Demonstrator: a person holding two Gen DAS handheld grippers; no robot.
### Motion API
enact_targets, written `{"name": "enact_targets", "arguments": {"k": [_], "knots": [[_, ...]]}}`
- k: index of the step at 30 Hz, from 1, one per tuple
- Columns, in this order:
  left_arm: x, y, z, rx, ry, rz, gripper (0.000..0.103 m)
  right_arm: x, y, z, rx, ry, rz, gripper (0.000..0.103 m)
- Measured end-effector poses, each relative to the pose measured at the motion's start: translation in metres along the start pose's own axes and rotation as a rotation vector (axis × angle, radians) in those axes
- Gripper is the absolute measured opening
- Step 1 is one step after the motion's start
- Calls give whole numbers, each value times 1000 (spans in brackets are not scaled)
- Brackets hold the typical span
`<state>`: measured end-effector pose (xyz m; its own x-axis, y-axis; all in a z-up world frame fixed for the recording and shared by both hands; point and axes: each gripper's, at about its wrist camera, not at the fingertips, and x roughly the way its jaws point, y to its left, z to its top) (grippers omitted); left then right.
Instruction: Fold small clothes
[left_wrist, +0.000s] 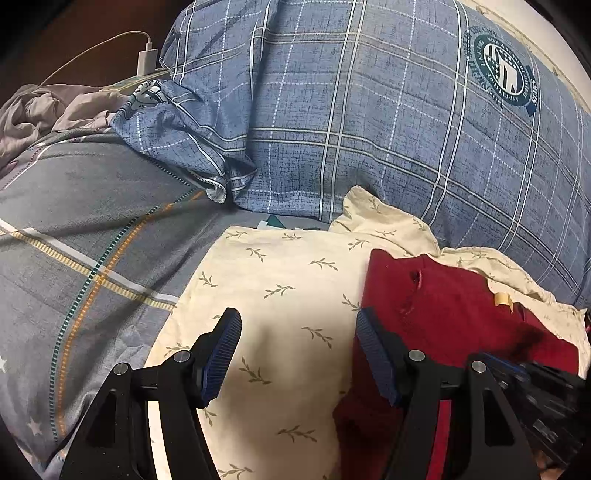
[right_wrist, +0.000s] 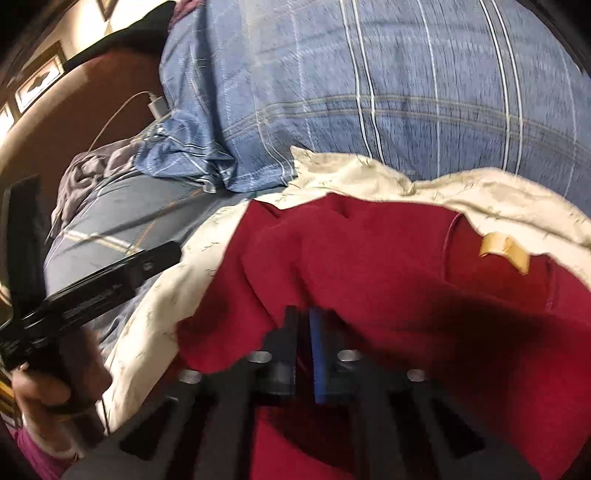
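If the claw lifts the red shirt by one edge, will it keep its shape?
Probably not. The red shirt already lies in soft folds, so it should droop. It looks thin, likely light. Its fuzzy surface may drag the cream cloth underneath.

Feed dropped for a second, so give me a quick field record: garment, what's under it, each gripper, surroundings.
garment: red garment, rumpled, tan neck label showing
under it: cream leaf-print cloth on the grey bedsheet
left gripper: open, over the cream cloth at the garment's edge
right gripper: shut, on the red garment
behind: blue plaid pillow, white charger
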<state>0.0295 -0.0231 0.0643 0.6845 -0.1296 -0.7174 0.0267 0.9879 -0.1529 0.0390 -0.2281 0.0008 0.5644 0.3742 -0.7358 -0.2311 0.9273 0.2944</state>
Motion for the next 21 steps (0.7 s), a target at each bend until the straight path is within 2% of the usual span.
{"name": "enact_targets", "arguments": {"k": [3, 6, 8, 9, 11, 12, 14, 17, 19, 20, 21], "knots": [[-8, 1, 1, -15, -34, -13, 65, -12, 22, -5, -73, -2, 26, 2], [-10, -1, -3, -1, -37, -12, 65, -7, 32, -14, -70, 41, 87, 1], [-8, -2, -5, 1, -27, -17, 65, -4, 39, -19, -110, 39, 10, 2], [-8, -2, -5, 1, -23, -18, 65, -6, 40, -20, -122, 17, -46, 5], [-7, -2, -5, -1, -21, -15, 65, -15, 31, -14, -83, -50, -90, 13], [-8, -1, -5, -2, -21, -15, 65, -15, 29, -12, -75, -54, -96, 23], [-8, -2, -4, -3, -21, -14, 65, -8, 28, -7, -107, -42, -142, 36], [-5, -3, -4, -1, -12, -11, 65, 16, 23, -6, -143, 6, -192, 35], [-4, -4, -4, 5, -6, -13, 65, 26, 13, -4, -101, 3, -170, 33], [-3, -5, -3, 9, -7, -11, 65, 28, 8, -3, -67, -5, -152, 27], [-4, -5, -3, 13, -9, -8, 65, 26, 3, -1, -38, -7, -129, 10]]}}
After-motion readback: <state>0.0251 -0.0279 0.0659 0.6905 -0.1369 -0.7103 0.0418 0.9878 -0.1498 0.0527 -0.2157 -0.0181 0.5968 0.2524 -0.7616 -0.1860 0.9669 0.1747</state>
